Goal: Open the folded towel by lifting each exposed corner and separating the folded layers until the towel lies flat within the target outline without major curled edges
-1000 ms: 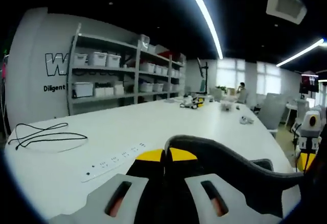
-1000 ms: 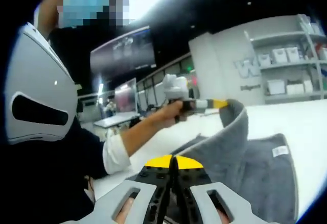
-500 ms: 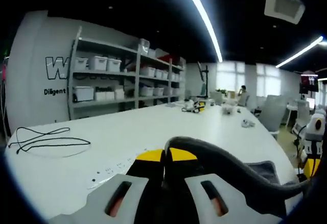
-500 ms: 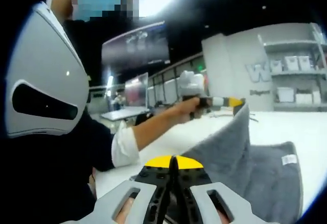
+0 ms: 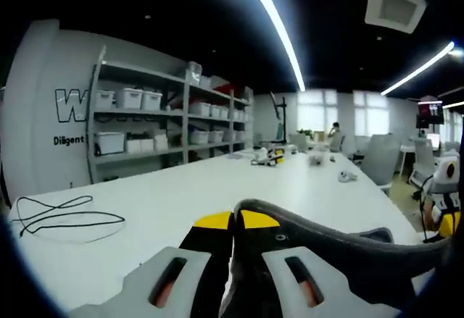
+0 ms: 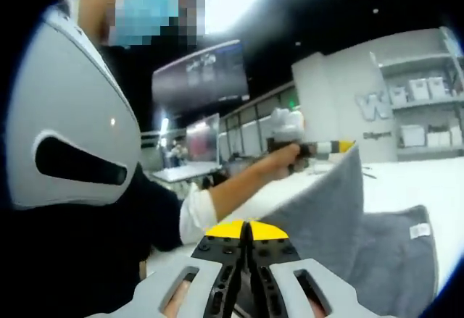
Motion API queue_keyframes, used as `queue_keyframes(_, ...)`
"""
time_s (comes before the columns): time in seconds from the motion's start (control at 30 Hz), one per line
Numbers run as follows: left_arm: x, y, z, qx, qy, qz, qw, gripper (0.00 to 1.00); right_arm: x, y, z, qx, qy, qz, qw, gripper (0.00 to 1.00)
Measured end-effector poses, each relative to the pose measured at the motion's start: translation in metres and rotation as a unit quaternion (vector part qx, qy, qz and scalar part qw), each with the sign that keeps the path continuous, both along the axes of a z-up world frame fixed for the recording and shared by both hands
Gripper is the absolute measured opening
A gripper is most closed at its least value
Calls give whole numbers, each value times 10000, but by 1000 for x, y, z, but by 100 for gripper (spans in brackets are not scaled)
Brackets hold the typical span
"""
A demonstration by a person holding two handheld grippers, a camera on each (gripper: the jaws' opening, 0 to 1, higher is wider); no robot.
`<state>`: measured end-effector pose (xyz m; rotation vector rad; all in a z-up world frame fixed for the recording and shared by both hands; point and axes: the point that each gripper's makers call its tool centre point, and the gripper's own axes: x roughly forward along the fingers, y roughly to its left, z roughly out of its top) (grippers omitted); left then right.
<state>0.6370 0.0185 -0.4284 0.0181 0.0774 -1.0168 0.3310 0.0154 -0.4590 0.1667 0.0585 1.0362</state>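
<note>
Grey towel (image 6: 341,216) is hanging in the air between the two tools, one edge raised well above the white surface (image 5: 181,195) while the rest is lying on it with a small label showing. In the right gripper view the person's arm is reaching out nearly level, sleeve pushed back, hand (image 6: 293,160) gripping the left gripper (image 6: 346,145), which is pinching the top corner. The right gripper (image 6: 249,225) is clamping a lower fold. In the left gripper view its own jaws are closing on the towel's rim (image 5: 326,227). A black cable (image 5: 61,213) is lying nearby, shelves (image 5: 167,126) standing behind.
</note>
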Motion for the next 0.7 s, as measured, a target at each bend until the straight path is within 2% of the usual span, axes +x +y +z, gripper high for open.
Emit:
queue_keyframes(0.13,-1,-4,-6,100,-6,-12,9999,2,0,-1,3,130,30,2,9999,0)
queue_keyframes(0.33,-2,5,-2,126,-26,22,9999,3,-2,1,6,223,11,82,9997,0)
queue_keyframes(0.4,-2,10,-2,193,-50,59,9998,3,0,-2,21,719,127,131,9972,0)
queue_keyframes(0.53,1,20,-5,312,-66,133,9994,3,5,-6,28,741,72,74,9972,0)
queue_keyframes(0.7,5,26,-7,264,-4,173,9995,3,7,-6,30,773,62,89,9969,0)
